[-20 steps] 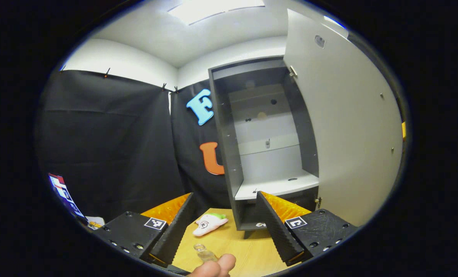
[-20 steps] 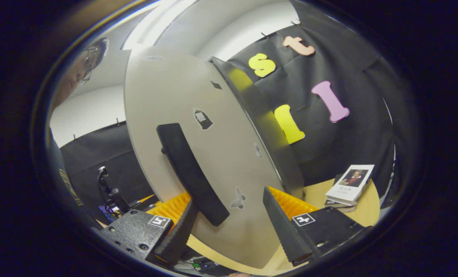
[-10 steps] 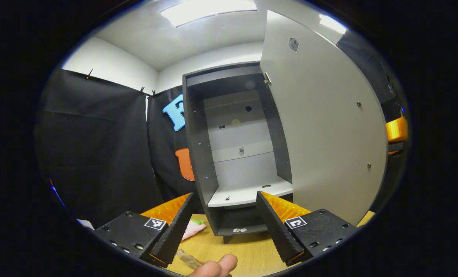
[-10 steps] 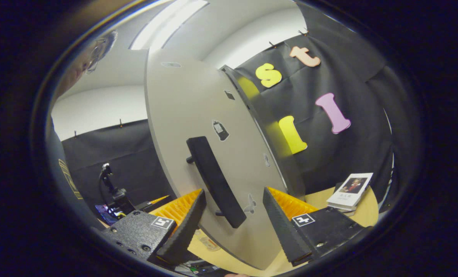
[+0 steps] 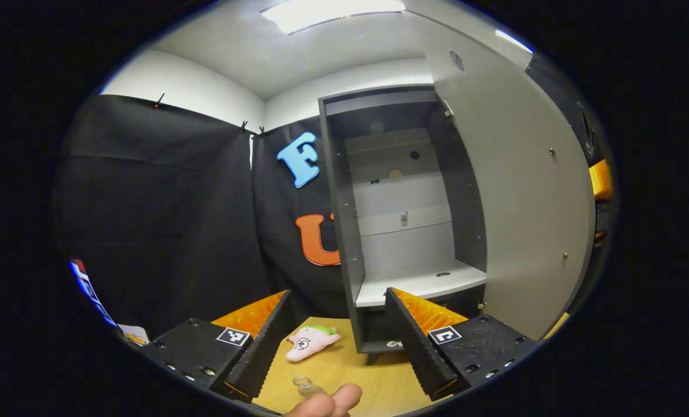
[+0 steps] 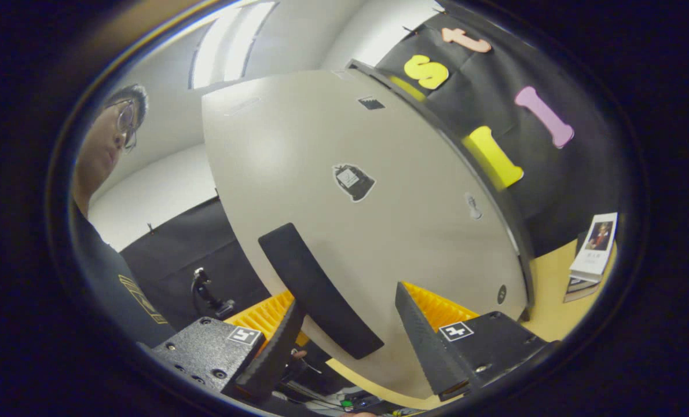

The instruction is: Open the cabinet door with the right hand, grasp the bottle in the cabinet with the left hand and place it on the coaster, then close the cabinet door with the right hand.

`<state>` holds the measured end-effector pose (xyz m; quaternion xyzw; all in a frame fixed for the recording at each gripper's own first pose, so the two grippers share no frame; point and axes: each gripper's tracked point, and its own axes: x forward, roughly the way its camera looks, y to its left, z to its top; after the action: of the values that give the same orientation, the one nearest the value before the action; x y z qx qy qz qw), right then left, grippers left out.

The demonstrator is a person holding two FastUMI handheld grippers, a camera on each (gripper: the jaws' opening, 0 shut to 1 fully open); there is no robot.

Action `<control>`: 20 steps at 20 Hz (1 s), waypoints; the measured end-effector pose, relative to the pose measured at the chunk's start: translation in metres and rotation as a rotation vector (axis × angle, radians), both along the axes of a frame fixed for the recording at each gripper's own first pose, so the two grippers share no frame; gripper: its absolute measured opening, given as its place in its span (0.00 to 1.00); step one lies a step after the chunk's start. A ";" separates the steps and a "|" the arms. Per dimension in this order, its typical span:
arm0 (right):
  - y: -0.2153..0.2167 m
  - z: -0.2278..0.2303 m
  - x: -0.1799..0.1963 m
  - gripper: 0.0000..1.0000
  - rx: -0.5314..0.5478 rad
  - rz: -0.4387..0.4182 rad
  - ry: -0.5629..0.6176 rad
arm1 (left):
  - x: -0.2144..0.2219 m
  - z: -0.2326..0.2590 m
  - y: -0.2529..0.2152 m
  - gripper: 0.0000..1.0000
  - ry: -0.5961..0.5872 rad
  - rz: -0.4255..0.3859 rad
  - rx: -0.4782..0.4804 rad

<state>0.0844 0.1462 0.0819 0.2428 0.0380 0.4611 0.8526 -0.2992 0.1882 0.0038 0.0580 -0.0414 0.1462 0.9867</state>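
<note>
Left gripper (image 5: 333, 341) jaws spread, empty, over the table (image 5: 379, 382); bottle (image 5: 305, 384) just below, cabinet (image 5: 402, 220) empty, cabinet door (image 5: 524, 191) swung open right. Right gripper (image 6: 344, 347) jaws spread astride the door handle (image 6: 315, 292), contact unclear.

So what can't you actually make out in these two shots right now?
- Bottle: left gripper view, just its clear neck shows at the lower edge, a fingertip covering the rest.
- Coaster: cannot tell whether the bottle stands on one, since that spot is cut off there.
- Door handle: right gripper view, its lower end passes behind the right gripper, so contact is unclear.
- Booklet: too small to read.
</note>
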 end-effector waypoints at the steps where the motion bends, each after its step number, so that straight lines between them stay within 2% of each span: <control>1: 0.010 0.002 0.005 0.96 -0.006 0.024 0.003 | -0.001 -0.003 0.011 0.96 0.004 0.022 -0.006; 5: 0.043 0.003 0.021 0.96 -0.056 0.078 -0.001 | -0.010 -0.014 0.053 0.96 0.020 0.101 -0.043; 10: 0.082 0.000 0.036 0.97 -0.135 0.093 0.008 | -0.020 -0.027 0.096 0.96 0.029 0.174 -0.082; 14: 0.089 -0.006 0.047 0.96 -0.138 0.085 0.037 | -0.017 -0.033 0.116 0.96 0.034 0.189 -0.104; 20: 0.094 -0.007 0.046 0.97 -0.145 0.040 0.051 | -0.009 -0.034 0.143 0.96 0.021 0.165 -0.120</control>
<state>0.1305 0.2400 0.0746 0.1913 0.0977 0.4680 0.8572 -0.3080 0.3309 -0.0299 0.0037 -0.0171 0.2285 0.9734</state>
